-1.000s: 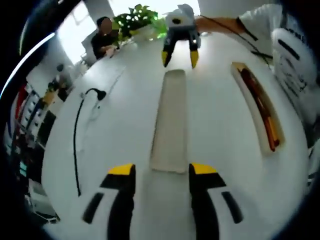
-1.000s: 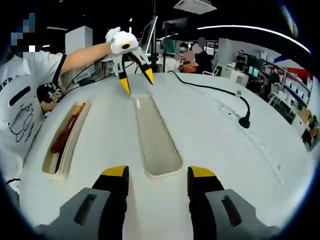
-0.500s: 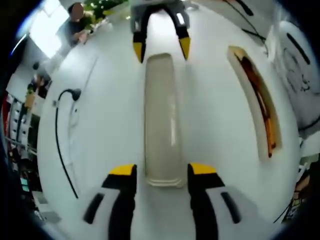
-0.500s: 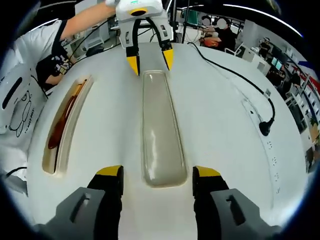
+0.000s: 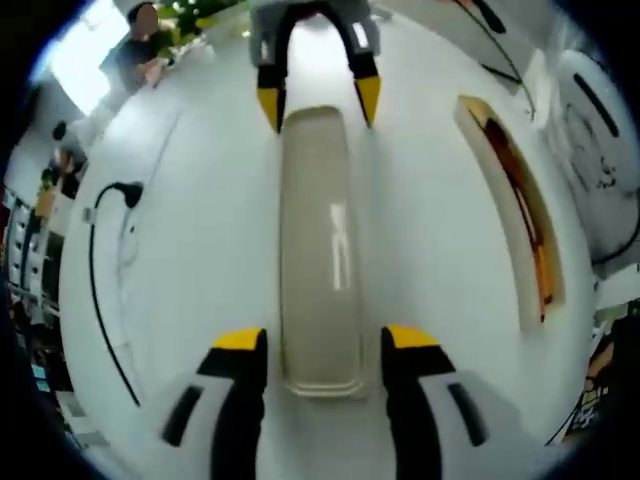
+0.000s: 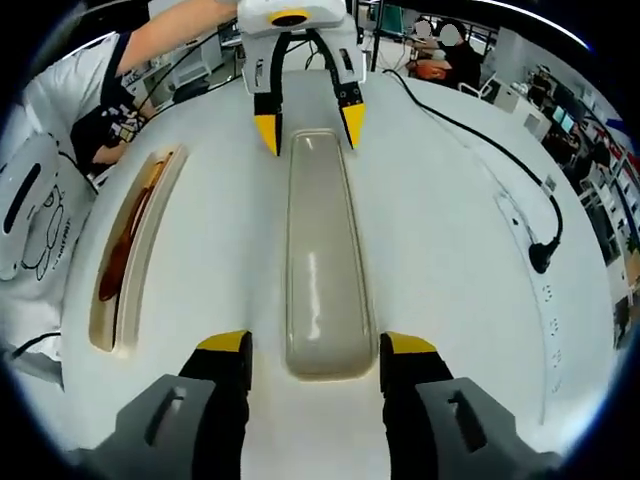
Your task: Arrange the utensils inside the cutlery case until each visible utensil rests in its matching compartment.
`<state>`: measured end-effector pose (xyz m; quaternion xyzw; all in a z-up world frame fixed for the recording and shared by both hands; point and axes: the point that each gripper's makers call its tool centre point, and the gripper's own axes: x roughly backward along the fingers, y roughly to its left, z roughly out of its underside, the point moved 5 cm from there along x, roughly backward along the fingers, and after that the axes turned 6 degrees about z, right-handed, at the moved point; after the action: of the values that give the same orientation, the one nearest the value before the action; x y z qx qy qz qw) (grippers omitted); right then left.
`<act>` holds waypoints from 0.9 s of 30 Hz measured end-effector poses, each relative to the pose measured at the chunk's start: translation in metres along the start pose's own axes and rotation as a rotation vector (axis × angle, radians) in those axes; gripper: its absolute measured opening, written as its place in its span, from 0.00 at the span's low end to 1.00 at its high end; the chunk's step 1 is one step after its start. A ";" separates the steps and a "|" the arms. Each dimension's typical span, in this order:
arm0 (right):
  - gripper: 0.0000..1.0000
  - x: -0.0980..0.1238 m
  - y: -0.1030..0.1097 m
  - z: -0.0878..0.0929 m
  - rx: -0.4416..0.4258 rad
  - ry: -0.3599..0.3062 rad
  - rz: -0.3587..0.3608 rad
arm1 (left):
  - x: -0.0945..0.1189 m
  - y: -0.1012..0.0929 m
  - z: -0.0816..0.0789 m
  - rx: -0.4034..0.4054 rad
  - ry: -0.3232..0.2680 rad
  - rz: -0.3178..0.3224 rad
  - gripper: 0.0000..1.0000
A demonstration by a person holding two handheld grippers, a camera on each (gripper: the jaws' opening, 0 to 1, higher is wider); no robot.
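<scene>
Left gripper view: on a white table point(image 5: 200, 260), a black cable point(image 5: 95, 290) lies left of a long beige lid point(image 5: 318, 250). The left gripper point(image 5: 325, 345) straddles the lid's near end, jaws apart; the right gripper point(image 5: 317, 100) straddles its far end, jaws apart. Right of the lid lies the cutlery case point(image 5: 515, 225) holding reddish utensils point(image 5: 520, 205).

Glossy beige plastic lid point(image 6: 322, 270), white matt table point(image 6: 440, 220)
</scene>
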<state>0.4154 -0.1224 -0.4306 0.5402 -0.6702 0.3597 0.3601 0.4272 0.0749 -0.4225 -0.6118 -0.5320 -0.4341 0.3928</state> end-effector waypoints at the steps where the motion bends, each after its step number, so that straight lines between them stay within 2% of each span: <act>1: 0.52 0.000 -0.001 0.000 0.000 0.004 0.000 | -0.001 -0.002 -0.001 0.006 0.010 0.011 0.44; 3: 0.50 0.000 -0.002 -0.001 -0.007 0.011 0.003 | -0.002 -0.004 -0.002 0.007 0.030 0.036 0.40; 7: 0.46 0.000 -0.003 -0.001 -0.039 0.017 0.020 | -0.004 -0.003 -0.003 0.032 0.069 0.040 0.40; 9: 0.40 0.000 -0.003 -0.002 -0.053 0.019 0.030 | -0.005 -0.005 -0.005 0.029 0.092 0.034 0.39; 11: 0.39 0.001 -0.003 -0.004 -0.052 0.017 0.032 | -0.004 -0.007 -0.005 0.038 0.108 0.021 0.39; 13: 0.38 0.003 -0.002 -0.005 -0.057 0.020 0.038 | -0.003 -0.007 -0.004 0.040 0.097 0.007 0.38; 14: 0.38 0.003 -0.002 -0.006 -0.057 0.021 0.042 | -0.003 -0.008 -0.002 0.068 0.080 -0.008 0.38; 17: 0.38 0.005 0.000 -0.008 -0.062 0.037 0.063 | -0.001 -0.010 0.000 0.040 0.037 -0.039 0.37; 20: 0.38 0.005 0.003 -0.008 -0.075 0.056 0.054 | 0.000 -0.012 0.002 0.042 0.002 -0.052 0.37; 27: 0.38 0.012 0.011 -0.013 -0.060 0.030 0.048 | 0.003 -0.020 0.002 0.041 0.014 -0.045 0.37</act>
<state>0.4039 -0.1151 -0.4151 0.5075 -0.6880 0.3557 0.3774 0.4079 0.0803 -0.4201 -0.5885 -0.5515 -0.4361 0.3992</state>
